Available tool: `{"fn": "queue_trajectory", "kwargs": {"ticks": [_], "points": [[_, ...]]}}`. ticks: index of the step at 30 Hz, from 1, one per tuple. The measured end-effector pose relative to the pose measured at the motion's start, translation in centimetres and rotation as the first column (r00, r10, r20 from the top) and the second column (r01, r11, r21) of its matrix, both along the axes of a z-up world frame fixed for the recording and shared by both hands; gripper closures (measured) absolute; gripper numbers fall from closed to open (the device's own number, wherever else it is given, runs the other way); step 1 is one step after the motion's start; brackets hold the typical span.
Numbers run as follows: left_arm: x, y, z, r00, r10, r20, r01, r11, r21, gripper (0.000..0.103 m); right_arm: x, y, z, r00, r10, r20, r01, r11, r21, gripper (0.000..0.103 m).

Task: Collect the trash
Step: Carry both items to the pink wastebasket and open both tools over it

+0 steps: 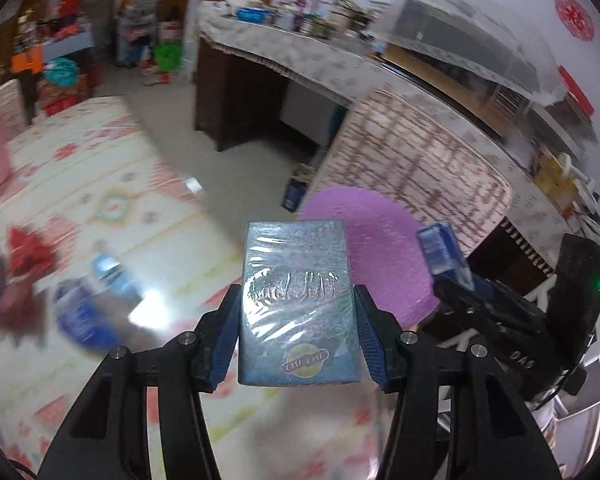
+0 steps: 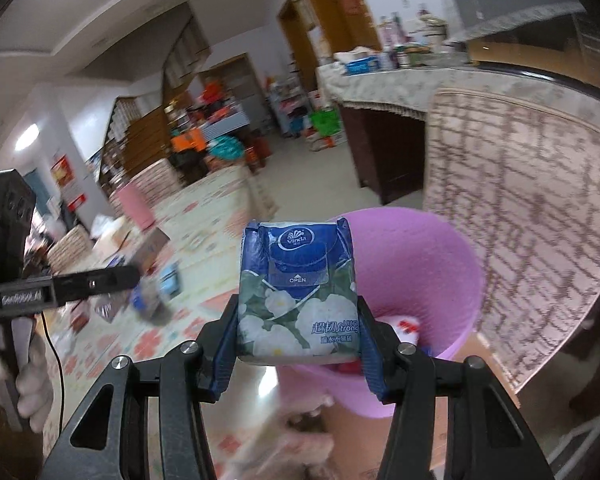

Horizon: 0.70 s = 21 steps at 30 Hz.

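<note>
Both loaded: left gripper (image 1: 296, 312) clamps the blue box (image 1: 298, 304), right gripper (image 2: 298, 320) the tissue pack (image 2: 298, 292), and a rushed release could overshoot the purple bin (image 2: 412, 264).

purple bin (image 2: 416, 264) mouth open ahead; patterned mattress (image 2: 532, 200) close beside

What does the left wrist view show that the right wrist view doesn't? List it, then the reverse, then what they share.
Only the left wrist view: the left gripper shut on a light blue cellophane-wrapped box.
Only the right wrist view: the right gripper shut on a blue Vinda tissue pack, and trash lying inside the bin.
Both: the purple bin, the patterned table with scattered trash, and the cluttered counter.
</note>
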State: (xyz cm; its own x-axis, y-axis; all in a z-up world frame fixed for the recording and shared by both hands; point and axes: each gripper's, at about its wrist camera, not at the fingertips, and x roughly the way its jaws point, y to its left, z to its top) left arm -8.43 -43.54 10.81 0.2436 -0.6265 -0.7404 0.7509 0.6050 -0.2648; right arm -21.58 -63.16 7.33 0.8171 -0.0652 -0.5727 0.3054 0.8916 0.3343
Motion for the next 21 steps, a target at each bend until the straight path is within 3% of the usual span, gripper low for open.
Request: {"fn": "queue_trajectory", "kwargs": {"ticks": [5, 7, 9, 16, 21], "points": [[0.4, -5.9, -0.3, 0.998, -0.056, -0.026, 0.056, 0.998, 0.000, 0.050, 0.9, -3.8, -0.6, 0.999, -0.053, -0.009, 0.053, 0.999, 0.012, 0.043], [0.5, -7.6, -0.7, 0.997, -0.069, -0.035, 0.070, 0.998, 0.008, 0.048, 1.4, -4.8, -1.1, 0.998, -0.063, -0.025, 0.064, 0.998, 0.023, 0.030], [0.5, -8.1, -1.0, 0.997, -0.064, -0.039, 0.065, 0.997, 0.036, 0.044, 0.6, -5.3, -1.3, 0.996, -0.087, -0.015, 0.088, 0.996, 0.034, 0.028], [-1.7, -4.5, -1.2, 0.999, -0.043, -0.010, 0.043, 0.997, 0.062, 0.031, -4.6, -5.3, -0.9, 0.990, -0.142, 0.017, 0.141, 0.990, 0.028, 0.024], [-3.2, -0.3, -1.0, 0.999, -0.039, 0.031, 0.037, 0.996, 0.077, 0.031, -10.2, -5.0, -0.6, 0.977, -0.208, 0.037, 0.210, 0.977, -0.047, 0.017]]}}
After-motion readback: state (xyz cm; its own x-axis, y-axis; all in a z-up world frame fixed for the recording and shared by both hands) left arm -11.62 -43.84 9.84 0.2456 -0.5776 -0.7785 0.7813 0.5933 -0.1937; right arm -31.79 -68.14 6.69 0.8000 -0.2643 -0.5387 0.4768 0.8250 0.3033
